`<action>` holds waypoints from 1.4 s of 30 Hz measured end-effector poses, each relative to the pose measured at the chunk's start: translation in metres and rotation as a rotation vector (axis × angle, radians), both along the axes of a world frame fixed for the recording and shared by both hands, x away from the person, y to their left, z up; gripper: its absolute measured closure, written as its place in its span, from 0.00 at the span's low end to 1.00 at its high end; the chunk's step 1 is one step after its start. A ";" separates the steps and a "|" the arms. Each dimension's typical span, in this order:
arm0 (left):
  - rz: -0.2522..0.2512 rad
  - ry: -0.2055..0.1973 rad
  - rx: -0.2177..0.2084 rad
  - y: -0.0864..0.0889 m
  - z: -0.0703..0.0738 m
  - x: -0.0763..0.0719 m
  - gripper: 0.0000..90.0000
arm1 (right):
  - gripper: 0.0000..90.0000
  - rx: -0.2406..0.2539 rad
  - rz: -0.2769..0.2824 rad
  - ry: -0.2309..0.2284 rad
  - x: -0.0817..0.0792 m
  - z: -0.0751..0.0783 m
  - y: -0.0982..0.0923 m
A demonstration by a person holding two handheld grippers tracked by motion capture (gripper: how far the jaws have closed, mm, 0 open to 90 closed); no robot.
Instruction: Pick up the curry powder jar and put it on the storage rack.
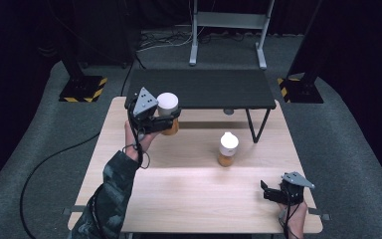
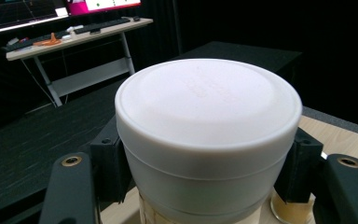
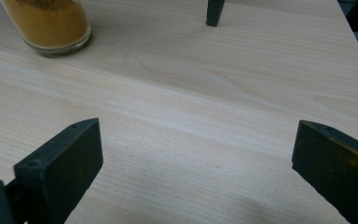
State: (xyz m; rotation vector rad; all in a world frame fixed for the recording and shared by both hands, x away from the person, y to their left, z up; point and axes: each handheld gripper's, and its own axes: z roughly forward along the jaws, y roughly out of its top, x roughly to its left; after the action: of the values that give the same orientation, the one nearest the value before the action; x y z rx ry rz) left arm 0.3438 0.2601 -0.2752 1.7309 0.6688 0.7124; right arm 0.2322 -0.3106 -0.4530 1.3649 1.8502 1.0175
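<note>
I am holding my left gripper (image 1: pixel 171 121) clamped on a white-capped glass jar of orange-brown powder (image 1: pixel 168 112), both jaws pressing its sides just under the cap (image 2: pixel 208 133), at the far left of the pale wooden table (image 1: pixel 189 194), beside the low black shelf (image 1: pixel 199 88). My right gripper (image 1: pixel 264 191) is hovering spread wide over bare wood at the near right corner, gripping nothing. A second glass jar with a white cap and orange-brown powder (image 1: pixel 228 149) is standing upright near the table's middle, well apart from both grippers. I am reading no label on either jar.
</note>
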 end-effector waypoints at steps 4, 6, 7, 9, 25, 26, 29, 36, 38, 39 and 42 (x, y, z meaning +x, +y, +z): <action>0.001 -0.006 0.001 -0.001 0.005 0.001 0.37 | 0.01 0.002 0.000 -0.001 0.000 0.000 0.000; 0.000 -0.010 0.003 -0.001 0.007 0.002 0.37 | 0.01 0.002 0.000 -0.001 0.000 0.000 0.000; -0.001 -0.010 0.001 -0.001 0.008 0.003 0.37 | 0.01 0.001 0.000 0.000 0.000 0.000 0.000; -0.002 -0.012 -0.002 -0.001 0.009 0.004 0.37 | 0.01 0.001 0.000 0.000 0.000 0.000 0.000; -0.006 -0.028 -0.008 -0.003 0.025 0.012 0.37 | 0.01 0.002 0.001 0.000 0.000 0.000 -0.001; -0.006 -0.028 -0.008 -0.003 0.025 0.012 0.37 | 0.01 0.002 0.001 0.000 0.000 0.000 -0.001; -0.004 -0.030 -0.009 -0.004 0.028 0.015 0.37 | 0.01 0.002 0.000 0.000 0.000 0.000 0.000; -0.004 -0.021 -0.027 -0.003 0.033 0.024 0.37 | 0.01 0.003 0.002 0.002 0.000 0.000 -0.001; -0.006 -0.019 -0.027 -0.003 0.035 0.027 0.37 | 0.01 0.003 0.002 0.001 0.000 0.000 -0.001; -0.010 -0.015 -0.030 -0.002 0.036 0.029 0.37 | 0.01 0.003 0.002 0.001 0.000 0.000 -0.001; -0.011 -0.015 -0.023 -0.004 0.040 0.033 0.37 | 0.01 0.003 0.002 0.001 0.000 0.000 -0.001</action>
State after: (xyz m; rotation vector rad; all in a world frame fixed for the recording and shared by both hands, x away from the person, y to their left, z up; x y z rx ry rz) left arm 0.3764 0.2566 -0.2351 1.7057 0.6539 0.7073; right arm 0.2325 -0.3115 -0.4530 1.3660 1.8516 1.0216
